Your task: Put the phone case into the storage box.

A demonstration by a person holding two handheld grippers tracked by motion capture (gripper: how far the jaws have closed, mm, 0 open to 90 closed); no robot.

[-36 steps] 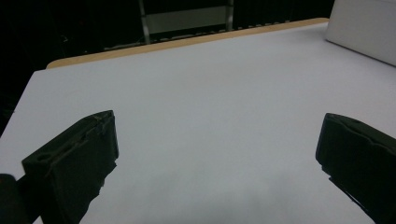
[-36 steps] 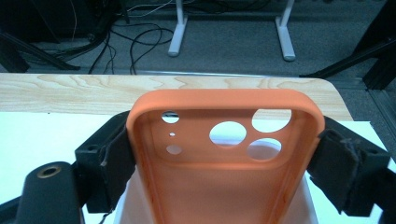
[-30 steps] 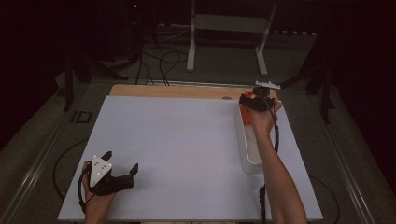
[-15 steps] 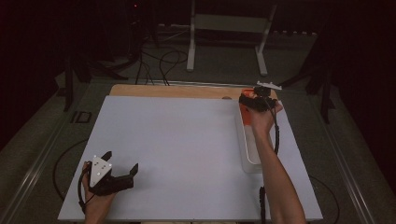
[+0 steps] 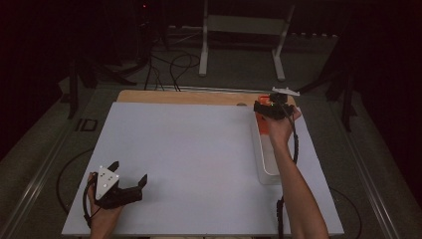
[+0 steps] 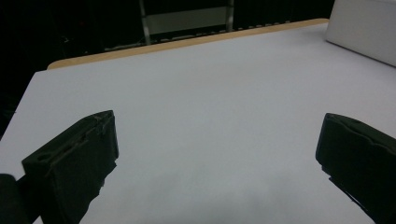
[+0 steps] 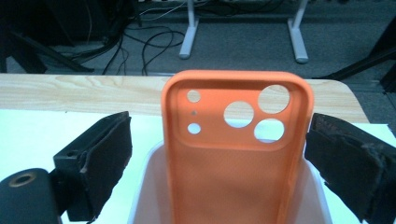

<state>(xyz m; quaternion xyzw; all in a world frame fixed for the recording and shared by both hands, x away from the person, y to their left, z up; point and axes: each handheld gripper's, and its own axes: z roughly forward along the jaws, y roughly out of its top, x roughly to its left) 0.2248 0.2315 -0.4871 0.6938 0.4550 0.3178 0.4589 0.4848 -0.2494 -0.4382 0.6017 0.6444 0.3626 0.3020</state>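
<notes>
Orange silicone phone case (image 7: 236,154), with round camera cut-outs near its top, stands upright in the far end of a long translucent white plastic bin (image 5: 264,159). It sits between the jaws of the right gripper (image 7: 219,158); a gap shows on the left side, and the right pad lies just beside the case edge, contact not clear. Those jaws have just been opening and now stand wide, not pressing the case.

In the high view the right gripper (image 5: 271,108) hovers over the bin's far end, near the bare wooden strip (image 5: 184,97) at the table's back edge.

Left gripper (image 5: 127,186) rests at the near-left corner of the white table sheet (image 5: 189,149), jaws spread wide, holding nothing.
</notes>
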